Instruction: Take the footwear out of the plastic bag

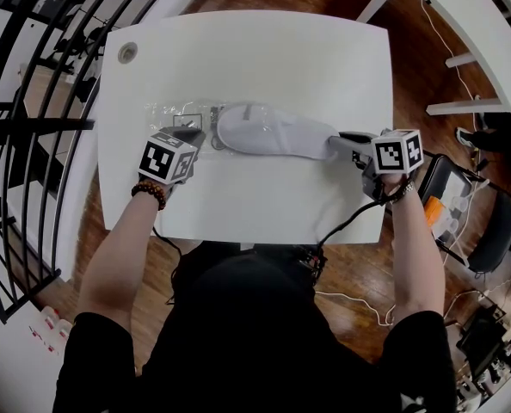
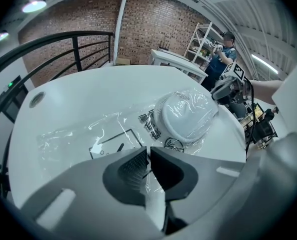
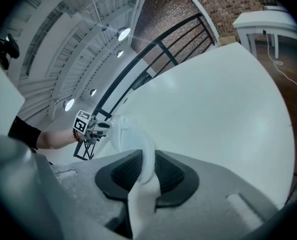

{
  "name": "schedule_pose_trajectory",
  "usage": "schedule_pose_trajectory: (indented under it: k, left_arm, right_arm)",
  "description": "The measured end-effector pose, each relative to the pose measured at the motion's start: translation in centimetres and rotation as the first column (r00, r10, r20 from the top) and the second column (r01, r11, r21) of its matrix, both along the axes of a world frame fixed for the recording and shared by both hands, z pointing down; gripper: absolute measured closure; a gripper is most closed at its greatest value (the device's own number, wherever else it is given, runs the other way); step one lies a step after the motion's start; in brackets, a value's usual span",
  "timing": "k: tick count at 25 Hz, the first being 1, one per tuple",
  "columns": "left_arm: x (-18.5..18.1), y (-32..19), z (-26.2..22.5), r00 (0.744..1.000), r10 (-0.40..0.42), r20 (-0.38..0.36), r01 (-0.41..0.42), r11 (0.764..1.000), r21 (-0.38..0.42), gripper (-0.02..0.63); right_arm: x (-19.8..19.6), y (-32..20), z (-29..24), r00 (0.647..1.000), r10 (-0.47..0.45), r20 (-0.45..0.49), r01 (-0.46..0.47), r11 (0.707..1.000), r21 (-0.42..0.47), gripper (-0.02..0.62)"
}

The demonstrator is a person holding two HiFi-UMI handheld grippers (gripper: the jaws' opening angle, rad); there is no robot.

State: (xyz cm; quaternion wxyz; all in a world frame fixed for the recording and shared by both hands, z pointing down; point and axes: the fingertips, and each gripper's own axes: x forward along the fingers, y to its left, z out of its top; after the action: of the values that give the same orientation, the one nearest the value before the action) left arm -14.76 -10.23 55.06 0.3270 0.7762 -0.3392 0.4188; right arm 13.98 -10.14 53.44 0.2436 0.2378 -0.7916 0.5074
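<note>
Bag point(image 1: 165, 112), clear plastic: flat on the table point(image 1: 238, 50), from centre toward 9 o'clock. Left gripper point(image 1: 197, 138) at the bag's 6 o'clock edge, jaws almost together, pinching the film. Slipper point(image 1: 268, 132), white: mid-table, its 9 o'clock end under the film, the other end pointing to 3 o'clock. Right gripper point(image 1: 343, 144) at 3 o'clock, jaws clamped on the slipper's edge.

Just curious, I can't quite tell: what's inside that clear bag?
A white slipper, seen through the bag. Its other end is pinched in the right gripper, so covered there. Whether a second slipper lies under it can't be seen.
</note>
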Motion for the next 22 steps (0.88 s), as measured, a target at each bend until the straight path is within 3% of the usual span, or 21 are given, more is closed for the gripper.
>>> schedule_pose_trajectory:
  k: [22]
  left_arm:
    - [-3.5,0.8,0.3,0.998,-0.045,0.049,0.046,0.999,-0.015,0.575]
  right_arm:
    - [5.6,1.2,-1.1,0.995,0.083,-0.052,-0.081,0.996,0.043,0.526]
